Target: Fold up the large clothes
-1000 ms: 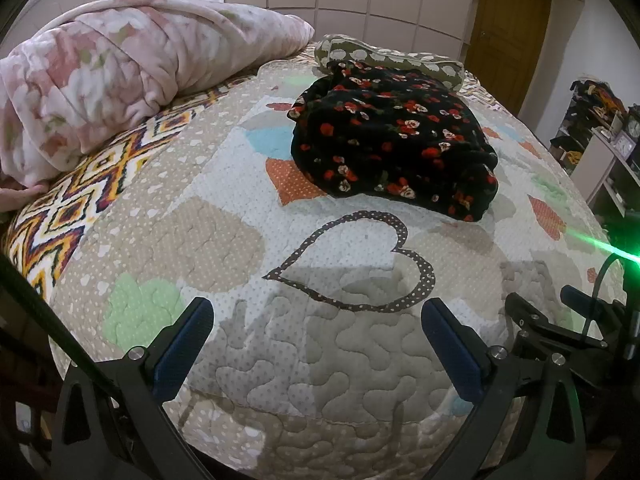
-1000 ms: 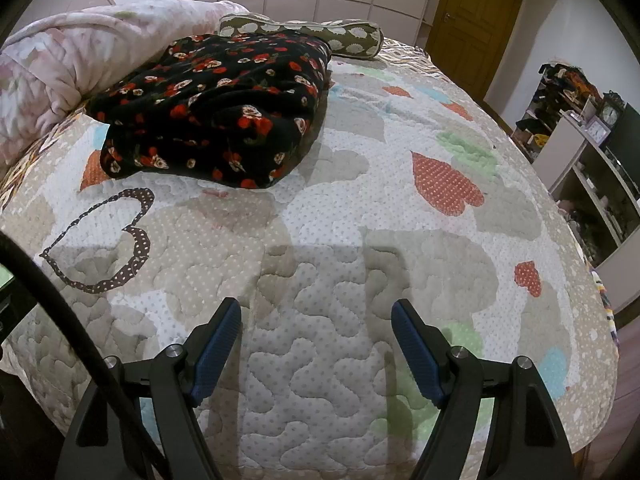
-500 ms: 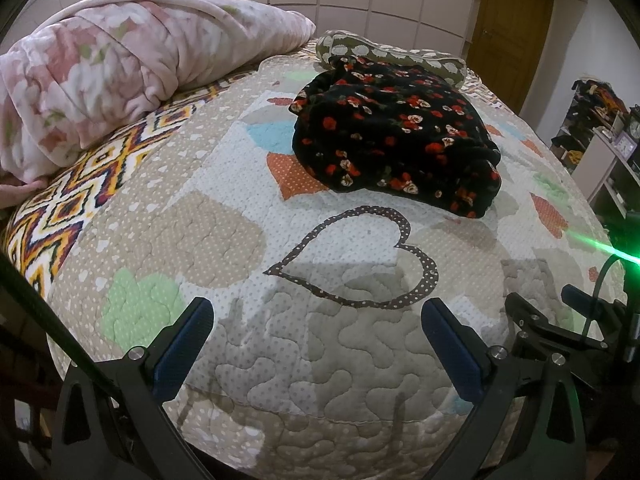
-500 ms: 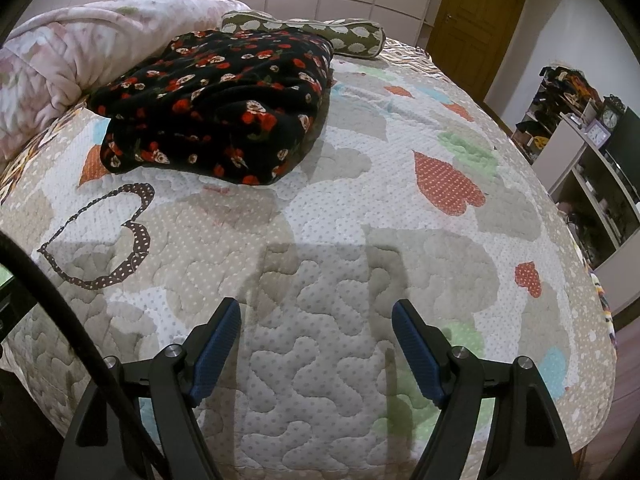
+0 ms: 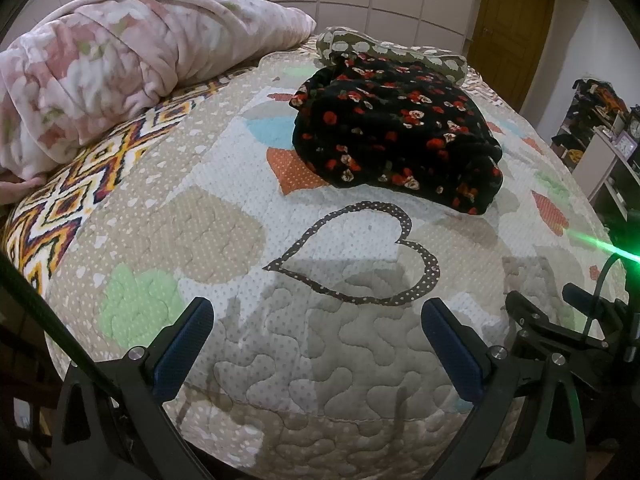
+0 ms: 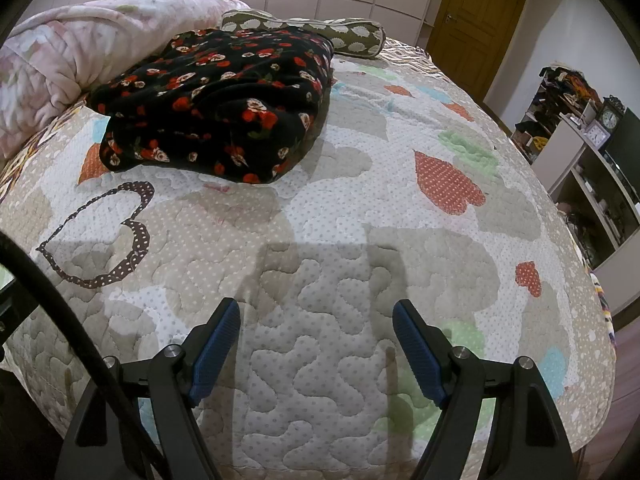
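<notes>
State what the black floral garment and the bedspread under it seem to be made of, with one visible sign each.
Black floral garment: probably plush fleece or velour; matte, thick soft rolls at its folds.
Bedspread: quilted, likely cotton; stitched wavy lines puff the surface.

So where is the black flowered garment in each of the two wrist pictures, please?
Left wrist view: black flowered garment lies upper centre-right, beyond the dotted heart outline.
Right wrist view: garment lies upper left.
Shared landmark: the dotted heart outline, just nearer the camera than the garment.

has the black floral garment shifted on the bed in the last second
No. The black floral garment lies in the same spot, just beyond the dotted heart outline on the quilt.
</notes>
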